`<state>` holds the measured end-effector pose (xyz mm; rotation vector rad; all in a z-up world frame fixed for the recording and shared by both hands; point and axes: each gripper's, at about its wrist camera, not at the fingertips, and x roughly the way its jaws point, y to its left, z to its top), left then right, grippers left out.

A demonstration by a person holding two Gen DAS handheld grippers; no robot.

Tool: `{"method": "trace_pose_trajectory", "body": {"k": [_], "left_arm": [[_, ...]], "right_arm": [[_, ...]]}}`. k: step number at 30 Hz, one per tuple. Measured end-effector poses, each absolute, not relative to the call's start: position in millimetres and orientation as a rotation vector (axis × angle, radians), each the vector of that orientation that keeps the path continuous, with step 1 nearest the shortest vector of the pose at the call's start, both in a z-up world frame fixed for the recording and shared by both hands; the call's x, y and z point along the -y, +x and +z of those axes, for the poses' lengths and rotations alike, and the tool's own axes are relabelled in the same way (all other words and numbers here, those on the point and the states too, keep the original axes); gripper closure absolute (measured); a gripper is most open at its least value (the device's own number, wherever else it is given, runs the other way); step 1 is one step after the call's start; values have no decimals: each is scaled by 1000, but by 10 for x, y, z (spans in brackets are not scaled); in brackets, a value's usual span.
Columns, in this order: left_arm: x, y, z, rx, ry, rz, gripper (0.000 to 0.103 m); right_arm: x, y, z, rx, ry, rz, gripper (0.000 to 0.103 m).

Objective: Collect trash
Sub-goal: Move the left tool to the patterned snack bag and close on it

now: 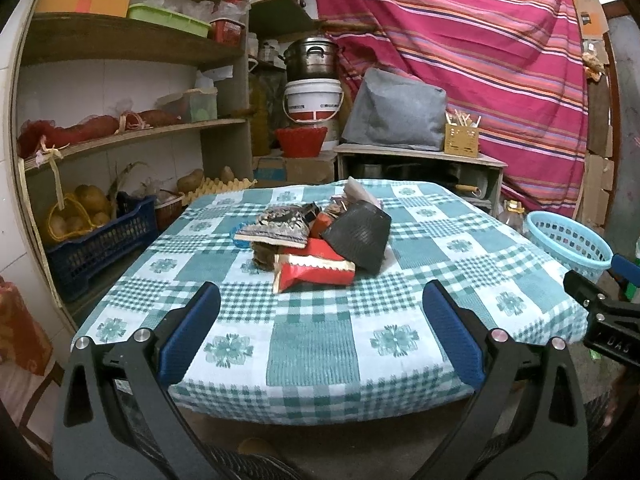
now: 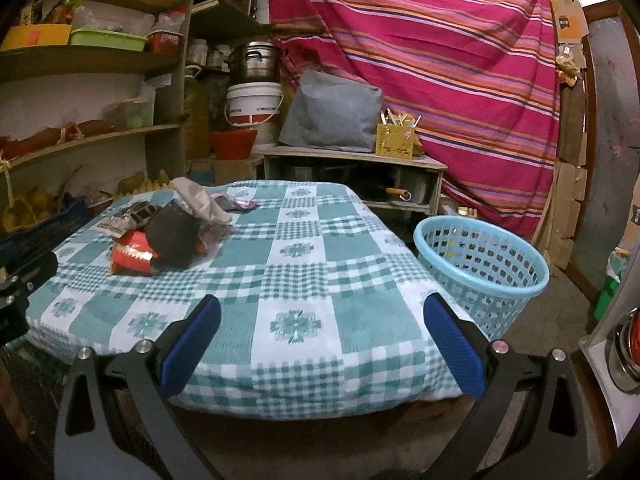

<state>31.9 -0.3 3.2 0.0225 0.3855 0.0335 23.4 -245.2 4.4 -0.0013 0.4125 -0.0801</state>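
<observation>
**A:** Status on grippers?

**B:** Left gripper (image 1: 320, 336) has its fingers spread wide, nothing between them, hanging over the near edge of the table (image 1: 312, 360). Right gripper (image 2: 320, 336) same: fingers wide apart, holding nothing, over the near right part of the table (image 2: 296, 360).

**A:** Where's the trash?

**B:** One pile of trash (image 1: 316, 240) on the checked tablecloth, about mid-table in the left view, well apart from both grippers. In the right view the pile (image 2: 160, 240) sits far left. On top: a black bag (image 1: 360, 240), a red wrapper (image 1: 316, 268) at the front, a patterned wrapper (image 1: 280, 226) on the left. A small pink scrap (image 2: 236, 202) lies behind the pile, apart from it.

**A:** Bin?

**B:** Blue basket (image 2: 480, 268) on the floor, just beside the table's right edge. Also visible at the right of the left view (image 1: 568, 244). Can't tell what's inside.

**A:** Anything in the way?

**B:** Bare tablecloth between the left gripper and the pile. Surroundings are crowded: shelves (image 1: 120, 128) on the left, a dark blue crate (image 1: 100, 244) with potatoes below them, a white bucket (image 1: 312, 100) with a steel pot (image 1: 312, 58) on top, a grey bag (image 1: 396, 112) on a low cabinet (image 1: 420, 168) behind the table, a striped cloth (image 1: 480, 60) hung at the back.
</observation>
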Motion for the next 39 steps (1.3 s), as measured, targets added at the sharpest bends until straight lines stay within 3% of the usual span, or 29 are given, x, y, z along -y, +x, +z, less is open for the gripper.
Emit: {"method": "trace_pose_trajectory", "body": {"k": [14, 39], "left_arm": [[-206, 706, 256, -373, 7, 73, 5], [-677, 1380, 166, -459, -1, 124, 5]], "right_arm": [[2490, 663, 223, -415, 3, -117, 4], [2127, 1317, 87, -447, -21, -76, 4]]}}
